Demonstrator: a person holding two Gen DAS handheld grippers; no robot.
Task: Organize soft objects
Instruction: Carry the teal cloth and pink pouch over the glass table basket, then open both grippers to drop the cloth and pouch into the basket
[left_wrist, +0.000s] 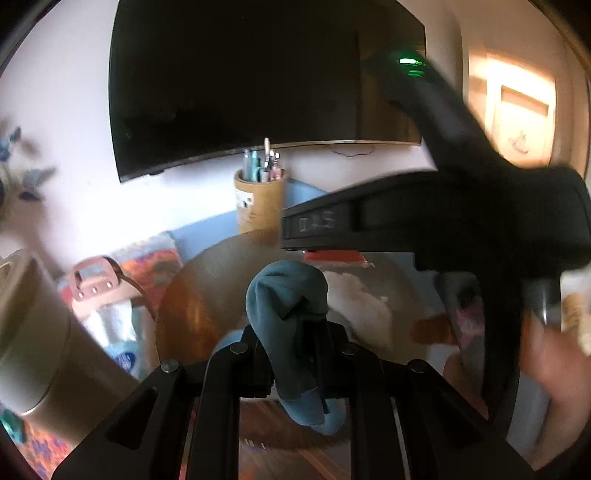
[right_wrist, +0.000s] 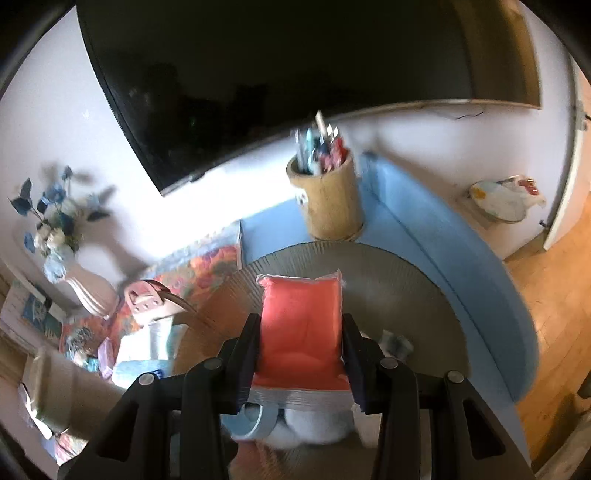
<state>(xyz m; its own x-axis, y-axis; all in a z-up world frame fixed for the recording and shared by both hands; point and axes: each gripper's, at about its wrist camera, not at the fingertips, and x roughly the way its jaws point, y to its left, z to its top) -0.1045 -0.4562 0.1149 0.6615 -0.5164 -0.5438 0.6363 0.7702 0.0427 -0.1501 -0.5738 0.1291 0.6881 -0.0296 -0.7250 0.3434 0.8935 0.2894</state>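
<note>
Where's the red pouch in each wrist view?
Left wrist: red pouch shows only as a thin strip right of centre, just under the right claw's dark body, above the teal cloth.
Right wrist: red pouch fills the lower centre, clamped in the right claw.
Shared landmark: wooden pen holder below the wall TV.

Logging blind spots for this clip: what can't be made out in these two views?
- Left view: the right gripper is motion-blurred and blocks the table's right side; its fingertips are out of view.
- Left view: the teal cloth hides the left gripper's fingertips.
- Right view: white fluffy thing under the red pouch, mostly hidden, unidentifiable.
</note>
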